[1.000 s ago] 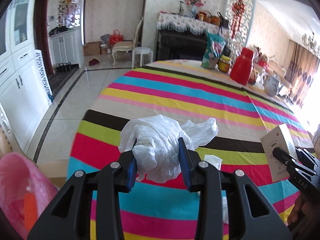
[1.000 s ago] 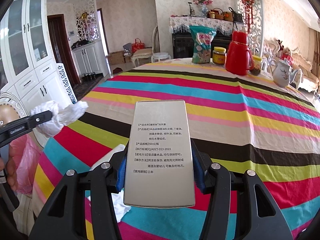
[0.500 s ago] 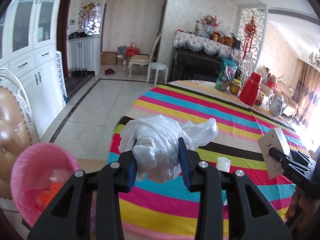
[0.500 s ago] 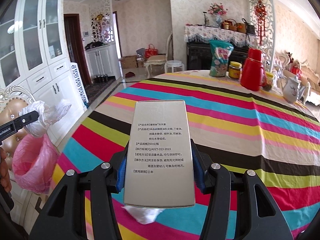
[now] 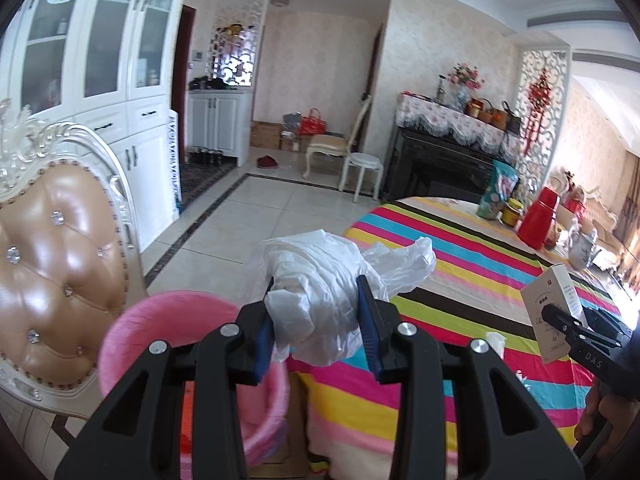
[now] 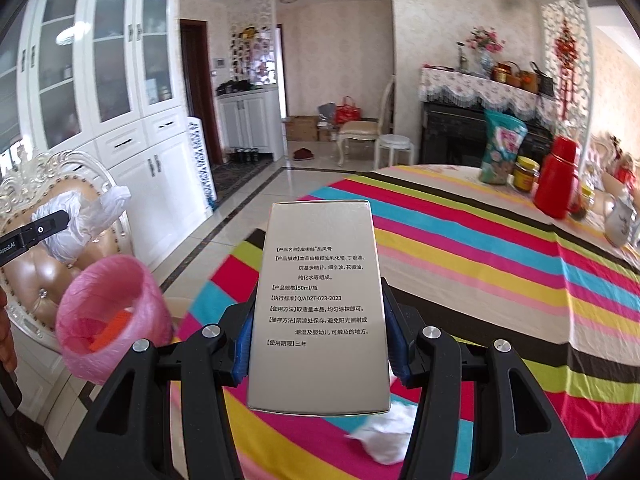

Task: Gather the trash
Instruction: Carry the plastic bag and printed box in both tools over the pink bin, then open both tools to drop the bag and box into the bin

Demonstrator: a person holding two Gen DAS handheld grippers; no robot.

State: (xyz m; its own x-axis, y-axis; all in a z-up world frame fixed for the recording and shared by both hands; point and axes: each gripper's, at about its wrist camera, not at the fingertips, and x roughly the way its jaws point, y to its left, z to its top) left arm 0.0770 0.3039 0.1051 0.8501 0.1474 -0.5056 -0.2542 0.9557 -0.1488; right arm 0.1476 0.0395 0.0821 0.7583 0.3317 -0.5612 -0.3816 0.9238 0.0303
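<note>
Beside the desk [image 6: 460, 248] edge, the left gripper [image 5: 318, 322] pinches a crumpled white plastic bag [image 5: 332, 280] between its fingers, with the pink-lined trash bin [image 6: 108, 316] just below and to the left of them, its mouth open upward next to the padded chair [image 5: 52, 248]. The right gripper [image 6: 318, 346] clamps a silver product box [image 6: 320, 308] upright, long axis along the fingers, over the desk and farther from the bin. Judgement: left hand is nearer and should release first; open floor room lies beyond the bin, and a white tissue [image 6: 386, 436] remains on the desk.
</note>
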